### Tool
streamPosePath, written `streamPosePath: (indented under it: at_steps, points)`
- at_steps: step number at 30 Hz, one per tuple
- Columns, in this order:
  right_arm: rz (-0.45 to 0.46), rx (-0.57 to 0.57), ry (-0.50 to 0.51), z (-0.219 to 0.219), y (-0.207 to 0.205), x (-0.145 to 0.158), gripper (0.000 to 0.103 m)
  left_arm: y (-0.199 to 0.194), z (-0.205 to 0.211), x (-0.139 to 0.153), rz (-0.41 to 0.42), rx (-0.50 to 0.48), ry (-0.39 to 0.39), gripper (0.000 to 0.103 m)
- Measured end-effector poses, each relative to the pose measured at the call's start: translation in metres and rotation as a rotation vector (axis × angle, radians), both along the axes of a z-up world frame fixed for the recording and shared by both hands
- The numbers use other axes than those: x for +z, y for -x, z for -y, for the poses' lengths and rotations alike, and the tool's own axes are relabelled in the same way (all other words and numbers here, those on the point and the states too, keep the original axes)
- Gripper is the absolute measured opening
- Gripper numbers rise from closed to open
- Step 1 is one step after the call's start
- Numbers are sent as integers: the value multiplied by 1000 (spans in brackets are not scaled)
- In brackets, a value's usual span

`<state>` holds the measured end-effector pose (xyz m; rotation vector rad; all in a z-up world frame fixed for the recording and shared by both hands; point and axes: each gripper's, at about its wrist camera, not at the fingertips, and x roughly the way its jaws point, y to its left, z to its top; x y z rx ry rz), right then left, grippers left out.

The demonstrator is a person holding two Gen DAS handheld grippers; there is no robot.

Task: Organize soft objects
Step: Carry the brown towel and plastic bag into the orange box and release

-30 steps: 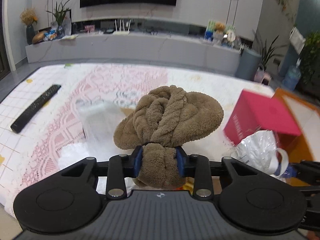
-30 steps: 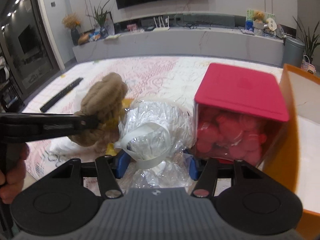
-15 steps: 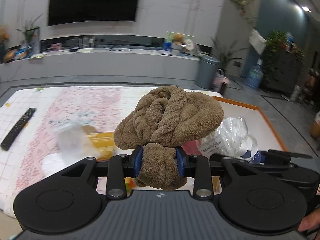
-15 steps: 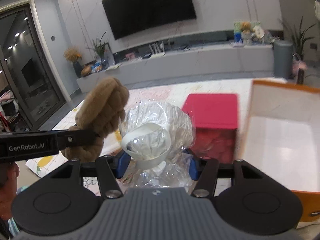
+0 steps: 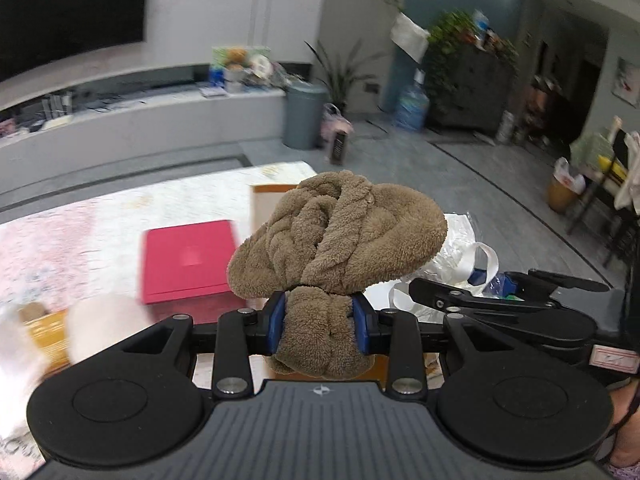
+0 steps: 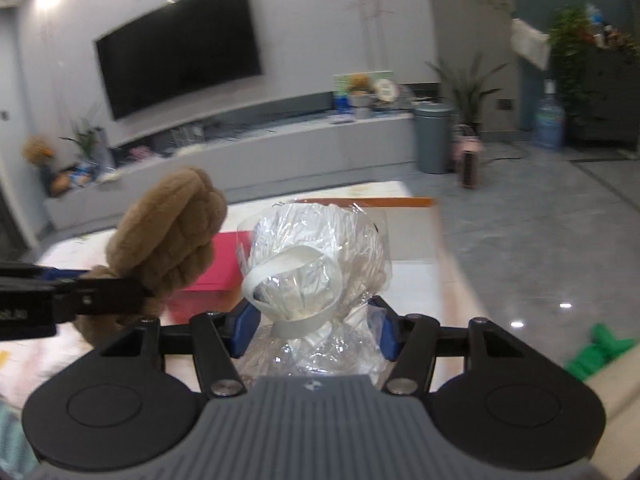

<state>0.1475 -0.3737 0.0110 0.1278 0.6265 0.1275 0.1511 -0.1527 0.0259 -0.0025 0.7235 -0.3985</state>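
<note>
**Both claws up, each with a soft thing**

Now the left gripper point(image 5: 319, 328) was clamped on a brown knotted towel point(image 5: 338, 236), its blue pads pressing the lower bunch. The right gripper point(image 6: 314, 330) was clamped on a crinkly clear bag point(image 6: 320, 240) with a white ribbon loop point(image 6: 292, 280).

Only the left wrist view showed the right gripper from the side, a black bar point(image 5: 500, 292) past the towel, with the bag point(image 5: 460, 248) at its tip. Only the right wrist view showed the left gripper's black arm point(image 6: 72, 300) coming in from the left, with the towel point(image 6: 168, 236) just beside the bag. It also showed something green point(image 6: 596, 350) on the grey floor, too blurred to name.

Below the towel sat a red box point(image 5: 188, 260) on the pale patterned mat point(image 5: 72, 224), with an orange-edged tray point(image 6: 400, 204) beyond it. The towel hid much of the tray in the left view. The bag hid the middle of it in the right view.

A second earlier, both claws were low over the mat, close to the red box. Since then both had swung toward the tray side of the room, and the remote on the mat was gone from view. Both grips looked the same as before.
</note>
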Motion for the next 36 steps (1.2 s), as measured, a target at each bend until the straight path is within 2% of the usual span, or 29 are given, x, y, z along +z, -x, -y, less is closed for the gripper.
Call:
streamPosePath:
  at_steps: [6,12,19,27,36]
  points:
    - [-100,-39,72,28,-33,-17,58,-38,35,-15,-114,-56,-42,39]
    - [-191,45,121,25,-63,-34,58,-59,45,-31,-233,-46,-91,39]
    - [-266,129,166,18,-92,-50,58,-68,59,-44,-283,-34,-165,39]
    - [-350,170,213,10,-109,-65,59,-76,68,-57,-320,-29,-258,40]
    - [-398,209,256,9,-119,-78,61,-92,77,-66,-345,-19,-285,43]
